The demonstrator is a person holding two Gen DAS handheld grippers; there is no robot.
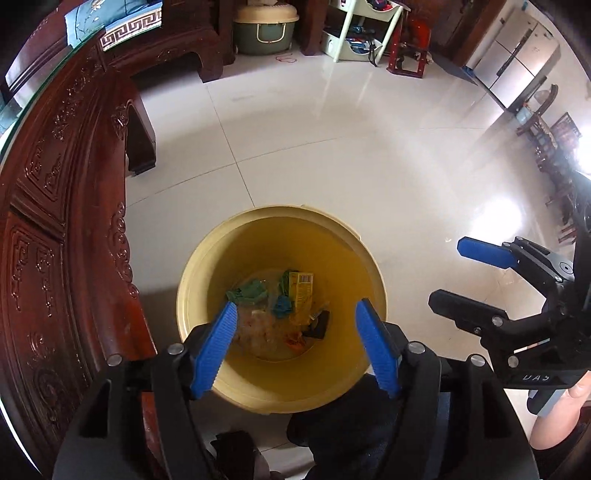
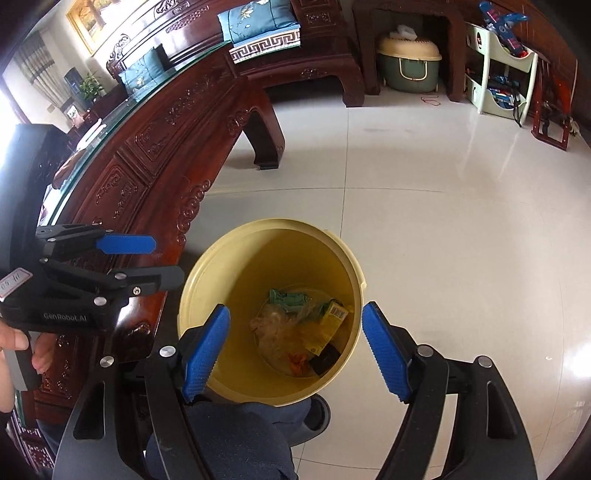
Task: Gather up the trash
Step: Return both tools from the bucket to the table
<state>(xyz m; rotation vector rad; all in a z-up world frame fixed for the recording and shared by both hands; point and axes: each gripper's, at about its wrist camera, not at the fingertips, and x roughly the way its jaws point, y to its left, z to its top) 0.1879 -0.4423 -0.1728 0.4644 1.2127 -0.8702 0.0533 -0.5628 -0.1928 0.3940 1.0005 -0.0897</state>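
Note:
A cream-yellow trash bucket (image 1: 280, 229) stands on the floor beside a carved wooden table; it also shows in the right wrist view (image 2: 266, 236). At its bottom lies trash (image 1: 284, 314): green wrappers, a yellow carton (image 2: 332, 317), clear plastic, orange and black bits. My left gripper (image 1: 295, 347) hovers above the bucket, open and empty. My right gripper (image 2: 295, 350) is also above the bucket, open and empty. Each gripper appears in the other's view, the right one (image 1: 448, 271) and the left one (image 2: 168, 260), both with jaws apart.
The carved dark red table with glass top (image 2: 155, 133) runs along the left. White tiled floor (image 1: 332, 147) lies beyond. A green lidded bin (image 2: 408, 62), a pale shelf rack (image 2: 498, 74) and a sofa with blue cushions (image 2: 258, 22) stand far back. The person's leg (image 2: 229, 435) is below.

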